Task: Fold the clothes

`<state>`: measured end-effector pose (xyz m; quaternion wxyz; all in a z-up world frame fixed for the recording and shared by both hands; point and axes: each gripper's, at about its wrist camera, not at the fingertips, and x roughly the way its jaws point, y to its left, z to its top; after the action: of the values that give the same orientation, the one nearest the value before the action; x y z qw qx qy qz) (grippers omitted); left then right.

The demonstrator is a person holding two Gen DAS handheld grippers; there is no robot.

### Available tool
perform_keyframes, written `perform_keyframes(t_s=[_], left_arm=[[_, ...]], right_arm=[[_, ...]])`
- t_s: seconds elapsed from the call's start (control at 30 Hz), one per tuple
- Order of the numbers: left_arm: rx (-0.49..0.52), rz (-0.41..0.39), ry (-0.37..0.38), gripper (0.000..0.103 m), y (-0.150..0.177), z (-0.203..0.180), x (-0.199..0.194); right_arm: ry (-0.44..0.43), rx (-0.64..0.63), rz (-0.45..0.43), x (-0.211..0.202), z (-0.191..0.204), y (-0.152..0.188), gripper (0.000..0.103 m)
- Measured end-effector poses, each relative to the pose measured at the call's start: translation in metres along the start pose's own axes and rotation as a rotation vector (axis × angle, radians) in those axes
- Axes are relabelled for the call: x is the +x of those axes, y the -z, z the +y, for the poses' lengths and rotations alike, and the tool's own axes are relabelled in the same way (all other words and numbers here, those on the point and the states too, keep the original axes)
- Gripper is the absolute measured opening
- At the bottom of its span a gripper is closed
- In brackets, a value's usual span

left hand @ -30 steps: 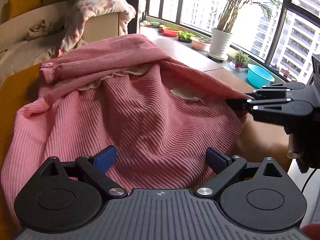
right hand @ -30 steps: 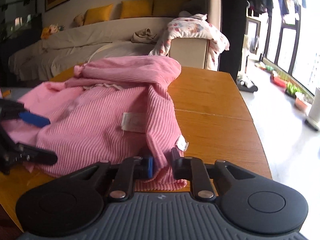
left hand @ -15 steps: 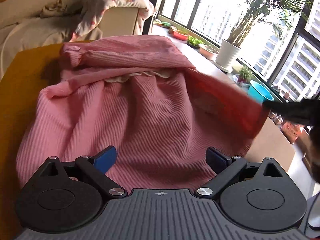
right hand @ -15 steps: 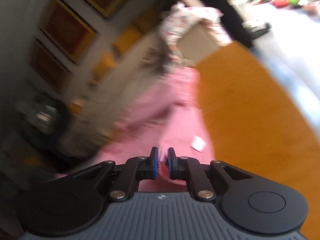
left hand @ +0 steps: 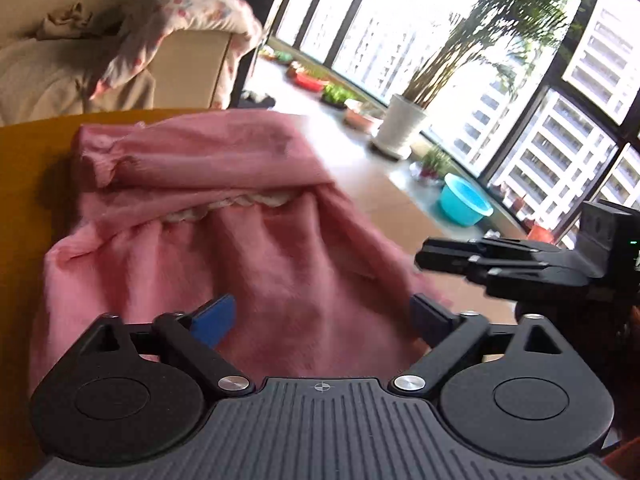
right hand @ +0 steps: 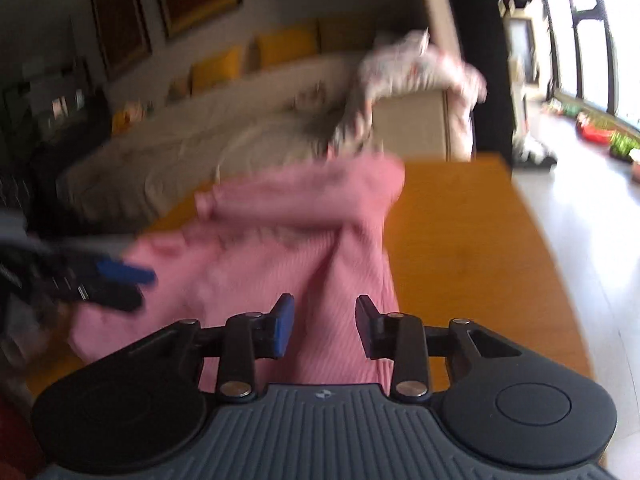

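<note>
A pink garment (left hand: pixel 224 248) lay bunched on the orange table (right hand: pixel 472 248), reaching from its near edge toward the far edge beside the sofa (left hand: pixel 52 76). The left gripper (left hand: pixel 320 320) stood wide, empty, above the cloth's near part. The right gripper (right hand: pixel 324 326) was parted, gripping nothing, over the garment's right fold. On the floor by the window sat a turquoise basin (left hand: pixel 464 199), contents indiscernible, and a white plant pot (left hand: pixel 400 126) holding a palm. No writing was legible.

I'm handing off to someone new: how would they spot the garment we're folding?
Find the orange wooden table in front of the beige sofa. The pink ribbed garment lies crumpled on it, below the open left gripper. Unlike the floral cloth draped on the sofa arm, it is plain pink with cream lace trim.
</note>
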<state>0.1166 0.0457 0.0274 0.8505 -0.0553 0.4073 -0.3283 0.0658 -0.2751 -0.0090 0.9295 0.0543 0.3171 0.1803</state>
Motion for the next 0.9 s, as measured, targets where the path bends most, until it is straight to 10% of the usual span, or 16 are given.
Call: perform_keyframes(t_s=[0.17,0.4,0.57,0.63,0.7,0.9], left_arm=[[-0.066,0.111,-0.054,0.069,0.015,0.031,-0.02],[-0.026,-0.082,-0.378,0.075,0.023,0.042,-0.098],[0.019,-0.055,-0.426,0.077,0.033,0.033,-0.062],[0.067,-0.042,-0.487,0.059,0.038,0.029,-0.044],[0.111,-0.024,-0.537,0.008,0.038,0.029,-0.031],[0.363,-0.048,-0.59,0.005,0.011,-0.021,-0.028]], right_arm=[[-0.02,0.009,0.084,0.009,-0.015,0.017,0.041],[-0.012,0.056,0.093,0.017,-0.032,-0.005,0.049],[-0.075,0.09,0.002,0.02,-0.025,-0.015,0.05],[-0.126,0.094,-0.029,0.027,-0.018,-0.017,0.054],[-0.156,0.074,-0.04,0.032,-0.011,-0.015,0.055],[-0.171,0.071,-0.071,0.028,-0.011,-0.012,0.056]])
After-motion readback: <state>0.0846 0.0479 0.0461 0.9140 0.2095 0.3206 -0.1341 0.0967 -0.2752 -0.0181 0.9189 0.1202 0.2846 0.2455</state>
